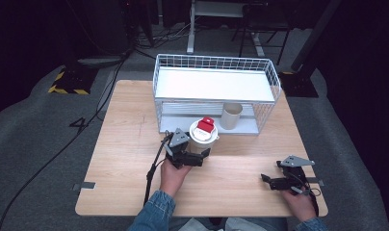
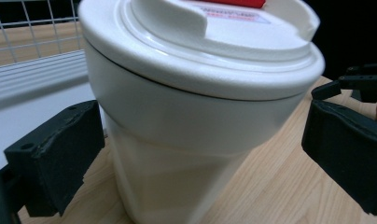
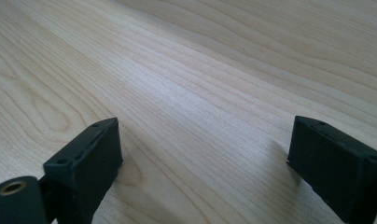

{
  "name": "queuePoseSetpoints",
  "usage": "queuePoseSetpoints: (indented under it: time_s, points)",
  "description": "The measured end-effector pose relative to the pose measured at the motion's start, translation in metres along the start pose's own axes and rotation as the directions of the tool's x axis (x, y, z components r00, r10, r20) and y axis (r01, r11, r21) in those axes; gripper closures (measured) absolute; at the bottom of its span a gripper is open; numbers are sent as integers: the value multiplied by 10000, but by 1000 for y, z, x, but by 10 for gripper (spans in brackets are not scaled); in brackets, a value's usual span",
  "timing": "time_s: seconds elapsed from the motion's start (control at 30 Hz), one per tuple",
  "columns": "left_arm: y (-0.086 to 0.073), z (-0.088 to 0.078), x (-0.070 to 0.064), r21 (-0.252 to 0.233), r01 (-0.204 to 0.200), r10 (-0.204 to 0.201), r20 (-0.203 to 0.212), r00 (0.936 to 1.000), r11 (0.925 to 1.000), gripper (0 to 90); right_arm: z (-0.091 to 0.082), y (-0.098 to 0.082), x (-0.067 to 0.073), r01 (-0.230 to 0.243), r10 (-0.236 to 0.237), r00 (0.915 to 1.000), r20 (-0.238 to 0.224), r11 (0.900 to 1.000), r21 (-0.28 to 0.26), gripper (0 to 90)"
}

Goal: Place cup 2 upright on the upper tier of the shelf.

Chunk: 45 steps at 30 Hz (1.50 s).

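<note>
Here is a pale wooden table (image 1: 135, 125), light grain running across the top, standing on grey carpet (image 1: 33, 125) in a dark room. Black cables (image 1: 91, 110) snake over the floor at the left, a yellow-and-black striped base (image 1: 67, 83) sits beyond the table's far left corner, and white desk legs (image 1: 192, 29) stand further back. At the far side of the table sits a white wire rack (image 1: 214, 62) with a flat white upper shelf, and a beige cup (image 1: 232, 115) stands upright on its lower shelf. Just in front of the rack, on the wood, stands the white lidded cup (image 1: 203, 134), upright, with a red-and-white label (image 1: 206, 125) on its lid. The left gripper (image 1: 195, 158) is right up at that cup from the near side; in the left gripper view the cup (image 2: 186, 116) stands between the two black jaws, which are spread wide with a clear gap of table and rack showing on either side, so the pads are not pressing on it. Over at the near right edge, the right gripper (image 1: 269, 180) lies low over bare wood, well apart from the cup; in the right gripper view its jaws stand spread over the grain of the table (image 3: 200, 93) with nothing between them.
</note>
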<state>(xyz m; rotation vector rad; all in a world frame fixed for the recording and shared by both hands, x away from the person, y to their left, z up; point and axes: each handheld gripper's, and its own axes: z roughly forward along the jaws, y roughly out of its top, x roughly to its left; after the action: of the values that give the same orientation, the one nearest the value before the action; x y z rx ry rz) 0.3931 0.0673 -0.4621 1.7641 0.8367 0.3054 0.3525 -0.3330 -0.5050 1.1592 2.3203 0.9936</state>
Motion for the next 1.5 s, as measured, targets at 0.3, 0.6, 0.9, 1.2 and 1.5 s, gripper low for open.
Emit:
queuePoseSetpoints:
  time_s: [0.3, 0.6, 0.9, 1.2, 1.5]
  points:
    - [-5, 16, 4, -5, 28, -28, -279, 9996, 10000, 0, 0, 0, 0, 10, -10, 10000, -17, 10000, 0, 100]
    - [-10, 30, 3, 250, -91, 104, -546, 9985, 9996, 0, 0, 0, 0, 11, -11, 10000, -17, 10000, -2, 100]
    - [-11, 29, 4, 370, -312, 338, -708, 9969, 9988, 110, 0, 0, 0, 9, -9, 10000, -33, 10000, -12, 100]
    - [-12, 29, 3, 458, -542, 578, -800, 9951, 9975, 120, 0, 0, 0, 6, -6, 10000, -34, 10000, -11, 100]
    - [-11, 29, 1, 597, -660, 714, -917, 9932, 9960, 127, 1, 0, 0, -11, 11, 10000, -21, 10000, -14, 99]
